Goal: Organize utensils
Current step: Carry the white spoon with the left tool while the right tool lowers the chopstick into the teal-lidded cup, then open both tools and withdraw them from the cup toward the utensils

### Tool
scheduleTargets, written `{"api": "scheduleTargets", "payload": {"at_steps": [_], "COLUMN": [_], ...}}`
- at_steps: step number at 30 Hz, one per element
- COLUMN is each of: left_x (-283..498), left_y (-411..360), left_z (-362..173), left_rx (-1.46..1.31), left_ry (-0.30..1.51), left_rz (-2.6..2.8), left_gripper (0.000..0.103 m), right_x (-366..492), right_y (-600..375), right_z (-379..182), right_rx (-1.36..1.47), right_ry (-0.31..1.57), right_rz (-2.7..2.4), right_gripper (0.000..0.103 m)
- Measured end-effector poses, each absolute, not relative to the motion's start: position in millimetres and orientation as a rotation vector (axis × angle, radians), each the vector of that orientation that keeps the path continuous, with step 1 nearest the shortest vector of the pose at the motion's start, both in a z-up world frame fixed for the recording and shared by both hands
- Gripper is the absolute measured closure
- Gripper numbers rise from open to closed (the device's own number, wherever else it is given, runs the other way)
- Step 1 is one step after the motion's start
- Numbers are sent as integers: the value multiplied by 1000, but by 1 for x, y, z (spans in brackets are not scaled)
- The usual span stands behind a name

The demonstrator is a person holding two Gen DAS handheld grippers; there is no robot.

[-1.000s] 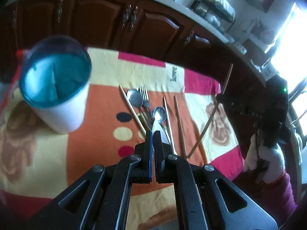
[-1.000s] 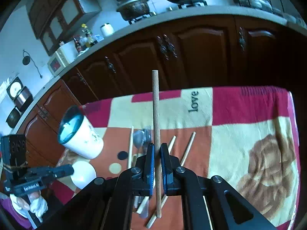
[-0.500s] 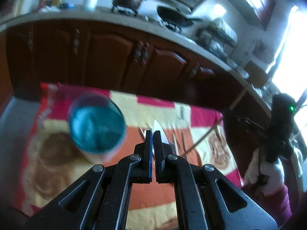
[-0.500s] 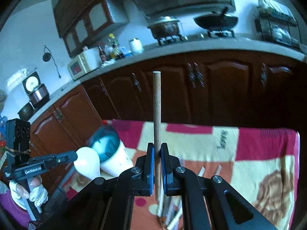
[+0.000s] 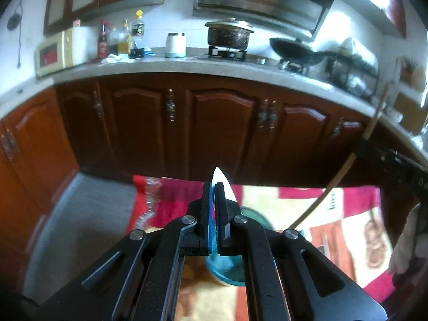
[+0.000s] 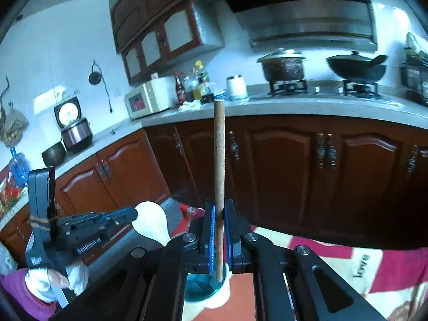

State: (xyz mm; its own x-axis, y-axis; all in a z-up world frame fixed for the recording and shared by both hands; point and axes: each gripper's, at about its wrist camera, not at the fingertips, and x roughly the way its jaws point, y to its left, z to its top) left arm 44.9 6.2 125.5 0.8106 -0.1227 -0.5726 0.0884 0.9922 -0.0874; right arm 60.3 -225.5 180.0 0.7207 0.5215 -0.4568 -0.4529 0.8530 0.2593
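Note:
My left gripper (image 5: 213, 187) is shut on a white knife (image 5: 224, 184); its serrated tip sticks up past the fingers. It hangs over the white cup with a teal inside (image 5: 230, 270). My right gripper (image 6: 219, 208) is shut on a wooden chopstick (image 6: 219, 155), held upright, its lower end over the same cup (image 6: 206, 289). In the right wrist view the left gripper (image 6: 133, 214) holds the knife (image 6: 151, 223) at left. In the left wrist view the chopstick (image 5: 334, 182) slants at right.
The cup stands on a table with a red, cream and orange patterned cloth (image 5: 347, 214). Dark wooden kitchen cabinets (image 5: 214, 123) and a counter with pots, bottles and a microwave lie beyond. Grey floor (image 5: 80, 219) shows to the left of the table.
Both grippers have lifted and moved left from the utensil pile to above the cup, tilting up so the views now show the kitchen. Knife and chopstick stay gripped.

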Motion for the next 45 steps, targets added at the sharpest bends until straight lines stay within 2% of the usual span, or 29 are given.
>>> {"api": "scheduleTargets", "payload": {"at_steps": [14, 21, 23, 25, 27, 30, 32, 34, 41, 45], "left_x": [72, 74, 74, 73, 70, 62, 57, 50, 30, 19], "left_y": [1, -6, -5, -2, -2, -3, -5, -8, -24, -35], "left_z": [65, 54, 54, 56, 58, 64, 68, 73, 83, 87], "left_rx": [9, -18, -44, -70, -85, -95, -99, -104, -86, -77], "left_ry": [737, 780, 791, 798, 802, 795, 788, 776, 752, 739], "left_rz": [-94, -107, -116, -125, -128, -139, -145, -151, -156, -169], "left_gripper": [103, 101, 101, 101, 101, 95, 88, 76, 72, 71], "right_x": [126, 133, 132, 128, 123, 116, 111, 103, 74, 56], "right_y": [-161, -169, -174, -181, -183, -188, -192, -196, -208, -222], "right_z": [71, 51, 51, 53, 56, 59, 61, 65, 75, 78], "right_rx": [86, 115, 124, 138, 140, 146, 159, 163, 134, 142], "right_ry": [796, 852, 858, 852, 846, 847, 844, 833, 809, 800], "right_rz": [584, 577, 571, 575, 570, 562, 560, 557, 519, 495], "right_gripper": [97, 97, 91, 72, 71, 71, 71, 71, 70, 66]}}
